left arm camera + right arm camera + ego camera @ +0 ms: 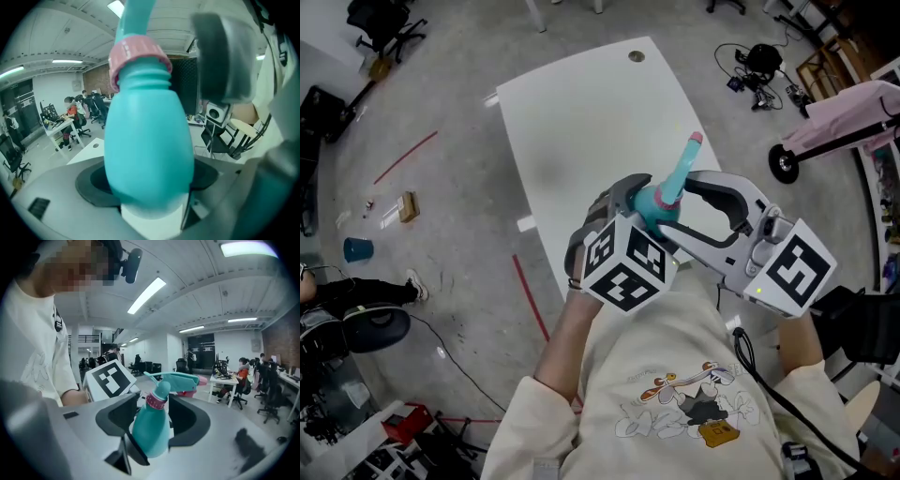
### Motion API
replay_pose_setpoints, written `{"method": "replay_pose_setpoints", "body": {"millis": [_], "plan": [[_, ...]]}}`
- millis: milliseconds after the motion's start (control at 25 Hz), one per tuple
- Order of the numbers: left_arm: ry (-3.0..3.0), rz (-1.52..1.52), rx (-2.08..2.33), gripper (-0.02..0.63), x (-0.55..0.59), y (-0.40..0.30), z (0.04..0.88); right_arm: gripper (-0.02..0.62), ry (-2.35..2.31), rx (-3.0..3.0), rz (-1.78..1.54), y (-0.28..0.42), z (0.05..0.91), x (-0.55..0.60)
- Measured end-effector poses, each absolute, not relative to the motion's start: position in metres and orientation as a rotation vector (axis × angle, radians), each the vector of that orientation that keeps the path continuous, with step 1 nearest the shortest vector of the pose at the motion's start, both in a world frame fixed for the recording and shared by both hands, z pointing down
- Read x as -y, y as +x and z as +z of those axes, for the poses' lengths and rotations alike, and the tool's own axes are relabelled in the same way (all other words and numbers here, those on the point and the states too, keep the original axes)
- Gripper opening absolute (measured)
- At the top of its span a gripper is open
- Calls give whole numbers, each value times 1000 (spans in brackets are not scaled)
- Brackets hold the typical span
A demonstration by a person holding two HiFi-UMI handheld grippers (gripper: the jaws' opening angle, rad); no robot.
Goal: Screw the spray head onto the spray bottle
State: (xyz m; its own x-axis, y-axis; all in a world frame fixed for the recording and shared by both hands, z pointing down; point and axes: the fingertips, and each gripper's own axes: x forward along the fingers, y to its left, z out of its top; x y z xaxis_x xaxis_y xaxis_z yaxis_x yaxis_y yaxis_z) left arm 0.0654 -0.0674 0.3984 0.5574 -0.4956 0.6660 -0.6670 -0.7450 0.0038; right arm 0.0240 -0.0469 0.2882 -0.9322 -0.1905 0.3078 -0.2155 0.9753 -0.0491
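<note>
Teal spray bottle (653, 204) is in the air at the middle of the head view, and the left gripper (150, 187) clamps its body. The spray head (177, 380) already sits on the neck, at the pink collar (156, 401). The right gripper (152, 420) stands loose around this collar and does not press it. Probably only the last tightening is left, but I cannot tell if the thread is tight.

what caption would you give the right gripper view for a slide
Teal spray bottle, spray head on, between the parted jaws of the right tool, a marker cube behind.
</note>
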Motion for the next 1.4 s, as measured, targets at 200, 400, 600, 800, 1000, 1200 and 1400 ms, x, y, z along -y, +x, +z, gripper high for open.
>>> {"method": "replay_pose_setpoints", "body": {"millis": [200, 400, 600, 800, 1000, 1200, 1400], "plan": [[2586, 944, 969, 418, 64, 57, 391, 203, 148, 2843, 182, 42, 281, 28], [2758, 953, 753, 418, 50, 66, 385, 214, 53, 2832, 96, 74, 273, 35], [2918, 1076, 412, 418, 18, 91, 387, 273, -236, 2798, 1, 86, 274, 38], [2965, 1099, 242, 418, -7, 101, 385, 273, -583, 2799, 48, 66, 267, -1], [2982, 1093, 180, 418, -20, 104, 384, 268, -782, 2743, 134, 61, 269, -25], [2985, 1069, 183, 418, -21, 106, 383, 175, -788, 2748, 148, 56, 273, -29], [2974, 1064, 178, 419, -19, 110, 383, 133, -770, 2762, 146, 58, 272, -25]]}}
